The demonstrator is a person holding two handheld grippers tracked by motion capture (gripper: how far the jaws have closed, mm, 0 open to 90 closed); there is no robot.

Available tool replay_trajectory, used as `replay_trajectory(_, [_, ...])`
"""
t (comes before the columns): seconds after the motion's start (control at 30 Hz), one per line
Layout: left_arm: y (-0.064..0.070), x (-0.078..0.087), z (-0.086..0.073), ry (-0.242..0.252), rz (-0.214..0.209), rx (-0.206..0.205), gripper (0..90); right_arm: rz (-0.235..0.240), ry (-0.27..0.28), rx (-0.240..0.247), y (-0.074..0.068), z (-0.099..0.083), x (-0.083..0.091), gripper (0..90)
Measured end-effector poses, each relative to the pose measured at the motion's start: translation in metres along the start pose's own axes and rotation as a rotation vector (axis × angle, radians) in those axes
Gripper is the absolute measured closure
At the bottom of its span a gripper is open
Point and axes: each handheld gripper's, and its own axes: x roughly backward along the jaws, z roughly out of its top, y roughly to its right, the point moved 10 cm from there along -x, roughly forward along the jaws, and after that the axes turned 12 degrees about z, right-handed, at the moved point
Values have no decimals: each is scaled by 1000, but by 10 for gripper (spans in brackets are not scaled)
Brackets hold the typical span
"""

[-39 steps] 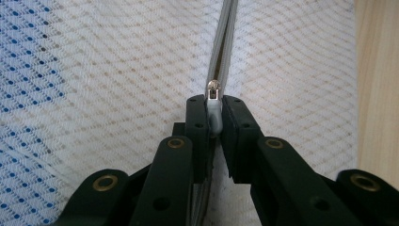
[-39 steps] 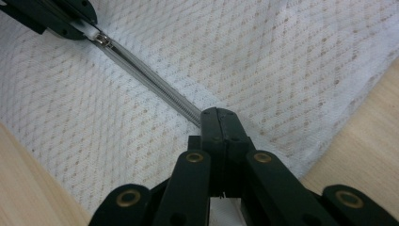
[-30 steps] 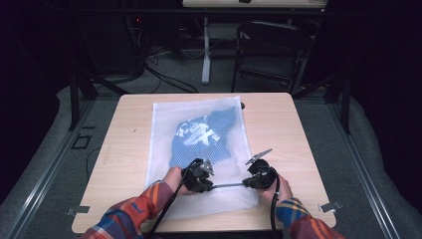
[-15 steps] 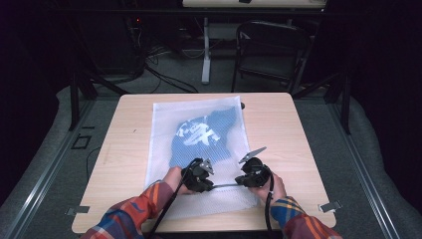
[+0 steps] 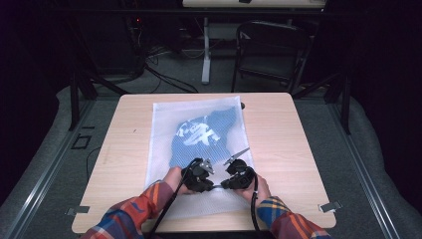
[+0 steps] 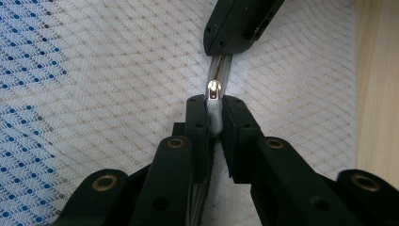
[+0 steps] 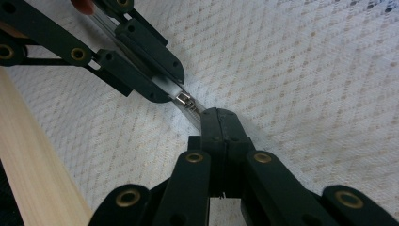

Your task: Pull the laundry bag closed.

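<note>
Left hand-held gripper [image 6: 214, 123] clamps the zipper pull [image 6: 214, 110] on the mesh bag [image 5: 199, 144] lying on the table [image 5: 288, 139]; right hand-held gripper [image 7: 220, 123] apparently pinches the zipper tape [image 6: 221, 66]. Next, slide the pull steadily.

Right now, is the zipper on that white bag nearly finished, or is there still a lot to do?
Done: a blue garment already lies inside the white mesh bag, flat on the table. In hand: the left gripper pinches the grey zipper pull, and the right gripper clamps the zipper track just ahead of it. Left: sliding the pull along. How much track remains can't be told.
</note>
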Motion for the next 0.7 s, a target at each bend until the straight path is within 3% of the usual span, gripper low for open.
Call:
replay_trajectory(0.17, [0,0,0,0,0,2,817,19,11,1,1,0,0,900])
replay_trajectory(0.7, [-1,3,-4,-20,-9,-8,818,13,9,16,2,-1,1,900])
